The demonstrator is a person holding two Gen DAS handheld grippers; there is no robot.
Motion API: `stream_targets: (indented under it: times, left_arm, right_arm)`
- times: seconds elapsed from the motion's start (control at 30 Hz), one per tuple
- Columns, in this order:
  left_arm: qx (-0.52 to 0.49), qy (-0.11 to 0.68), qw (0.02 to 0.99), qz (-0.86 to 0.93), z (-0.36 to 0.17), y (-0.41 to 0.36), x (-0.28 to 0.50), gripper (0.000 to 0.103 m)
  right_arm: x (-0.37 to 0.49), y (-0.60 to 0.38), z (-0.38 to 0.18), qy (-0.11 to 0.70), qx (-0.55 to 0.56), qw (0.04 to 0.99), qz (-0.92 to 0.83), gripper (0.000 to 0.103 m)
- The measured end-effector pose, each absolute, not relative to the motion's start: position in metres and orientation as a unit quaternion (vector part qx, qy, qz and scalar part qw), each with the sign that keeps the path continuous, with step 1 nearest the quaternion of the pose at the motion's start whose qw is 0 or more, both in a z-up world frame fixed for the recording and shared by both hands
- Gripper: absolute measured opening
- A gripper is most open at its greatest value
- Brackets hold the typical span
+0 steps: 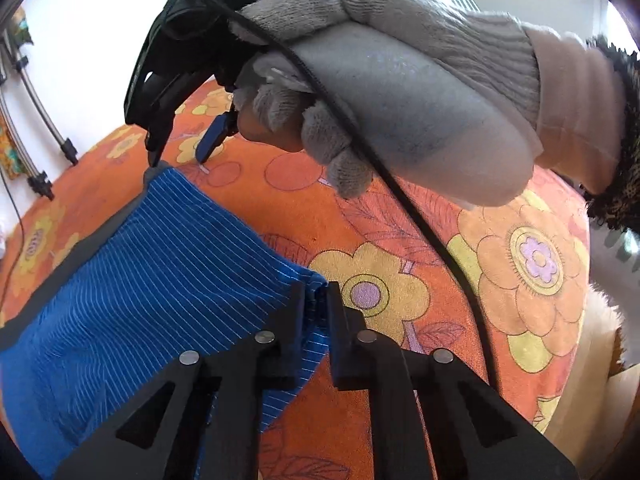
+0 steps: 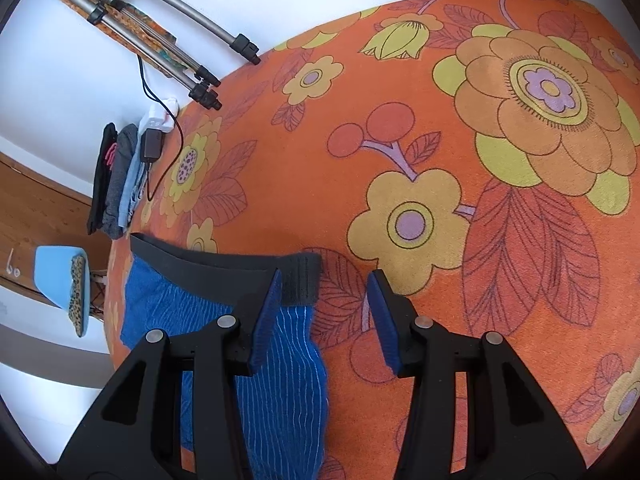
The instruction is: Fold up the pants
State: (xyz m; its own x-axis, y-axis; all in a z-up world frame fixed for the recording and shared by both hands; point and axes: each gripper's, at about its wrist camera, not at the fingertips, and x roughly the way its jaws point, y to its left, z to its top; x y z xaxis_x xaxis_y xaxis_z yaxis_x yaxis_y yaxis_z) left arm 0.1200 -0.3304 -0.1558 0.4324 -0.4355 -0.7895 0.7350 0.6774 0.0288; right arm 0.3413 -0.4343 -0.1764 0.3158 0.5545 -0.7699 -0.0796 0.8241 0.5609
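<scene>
Orange fleece-like blanket (image 2: 420, 140) is covering the whole work surface, printed with large yellow and orange flowers, lilac centres, outlined red leaves and round berries. Nap looks short and soft. White wall (image 2: 60, 80) is standing behind it; a strip of wooden floor (image 2: 36, 216) is showing at the left of the right wrist view.

Blue pants (image 1: 132, 264) are lying flat on the blanket, ribbed blue cloth with thin pale stripes and a dark grey elastic waistband (image 2: 208, 266) along one edge. In the right wrist view the waistband corner is sitting beside the inner finger.

Grey knit glove (image 1: 400, 80) is wrapping the hand that is holding the right gripper (image 1: 180, 152), a black cable (image 1: 400, 192) trailing across it.

Left gripper (image 1: 316, 308): black jaws are pinching the bunched hem corner of the pants, clamped tight on the cloth.

Right gripper, own view (image 2: 324, 316): blue ridged pads (image 2: 264, 320) are standing wide apart over the blanket, one pad overlapping the waistband end; nothing is between them.

Metal tripod legs (image 2: 168, 12) with black clamps are leaning at the wall. A stack of folded dark and grey clothes (image 2: 116, 176) is sitting at the blanket's edge, a white power strip (image 2: 160, 116) with a black adapter just beside it. A light blue item (image 2: 56, 276) with a leopard-print edge is lying near the floor.
</scene>
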Motion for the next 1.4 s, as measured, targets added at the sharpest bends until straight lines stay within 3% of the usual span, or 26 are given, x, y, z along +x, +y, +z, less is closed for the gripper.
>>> stream_targets:
  times: [0.23,0.37,0.53,0.93,1.4]
  left_arm:
    - [0.129,0.407,0.828,-0.364,-0.145,-0.304,0.122,0.003]
    - [0.096,0.404,0.834,-0.362,-0.131,-0.290,0.117,0.003]
    - [0.073,0.391,0.841,-0.366,-0.112,-0.276,0.111,0.003]
    - [-0.004,0.358,0.866,-0.349,-0.077,-0.201,0.122,0.003]
    - [-0.091,0.349,0.890,-0.279,-0.083,-0.081,0.120,0.003]
  right_arm:
    - [0.342,-0.426,-0.176,0.552,0.212,0.779,0.208,0.045]
    - [0.341,-0.413,-0.179,0.561,0.202,0.774,0.211,0.024]
    - [0.337,-0.409,-0.169,0.552,0.193,0.788,0.192,0.011]
    - [0.330,-0.389,-0.108,0.509,0.220,0.817,0.156,0.008]
    - [0.334,-0.260,-0.067,0.503,0.152,0.835,0.165,0.008]
